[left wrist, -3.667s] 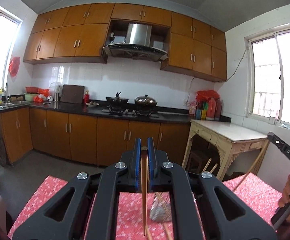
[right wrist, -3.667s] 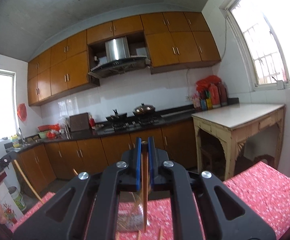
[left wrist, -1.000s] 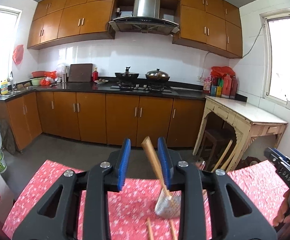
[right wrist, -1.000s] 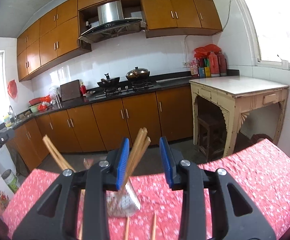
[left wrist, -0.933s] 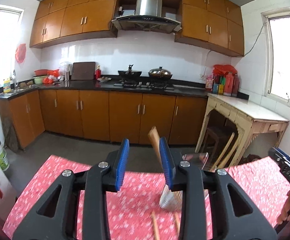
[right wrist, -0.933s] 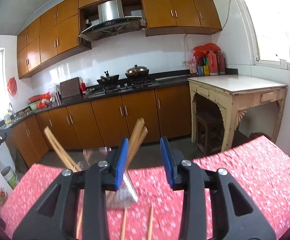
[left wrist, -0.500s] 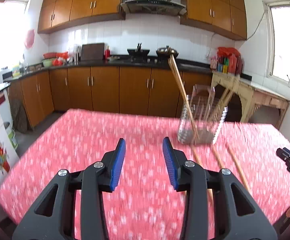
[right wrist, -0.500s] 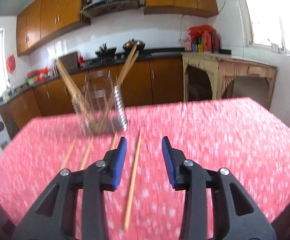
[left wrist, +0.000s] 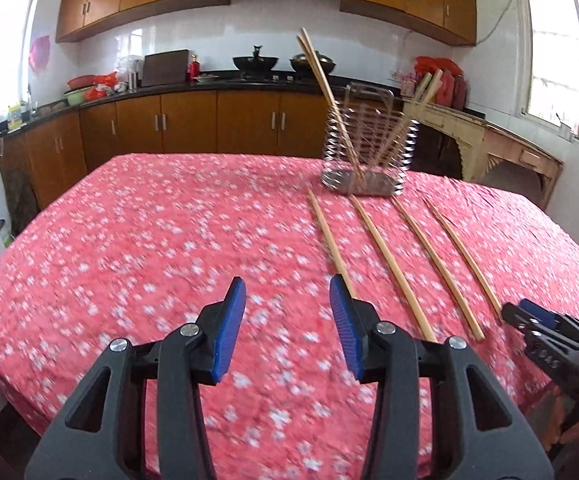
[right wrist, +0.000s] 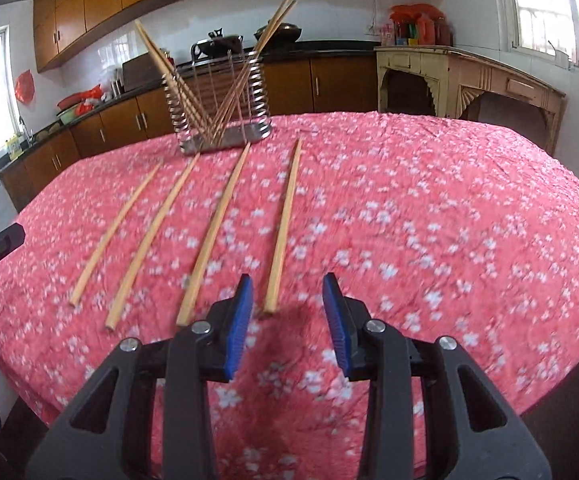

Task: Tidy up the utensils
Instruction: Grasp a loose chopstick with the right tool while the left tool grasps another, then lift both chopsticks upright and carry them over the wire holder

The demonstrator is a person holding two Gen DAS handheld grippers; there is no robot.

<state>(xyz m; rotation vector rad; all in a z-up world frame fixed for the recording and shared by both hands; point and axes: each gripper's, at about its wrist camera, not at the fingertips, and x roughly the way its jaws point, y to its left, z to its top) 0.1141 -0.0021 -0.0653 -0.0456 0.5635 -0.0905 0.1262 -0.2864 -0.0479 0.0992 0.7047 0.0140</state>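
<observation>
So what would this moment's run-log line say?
left gripper: opening, empty | right gripper: open, empty | loose chopsticks: four on tablecloth | wire holder: some chopsticks inside

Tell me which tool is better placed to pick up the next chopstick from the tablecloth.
The right tool, probably. The rightmost chopstick ends between its open blue pads. The left tool, whose pads are opening, has only tablecloth between them; the leftmost chopstick passes behind its right pad.

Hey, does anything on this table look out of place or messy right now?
Yes: four chopsticks lie loose on the red tablecloth in front of the wire holder, while others already stand inside it. Nothing looks spilled or broken.
</observation>
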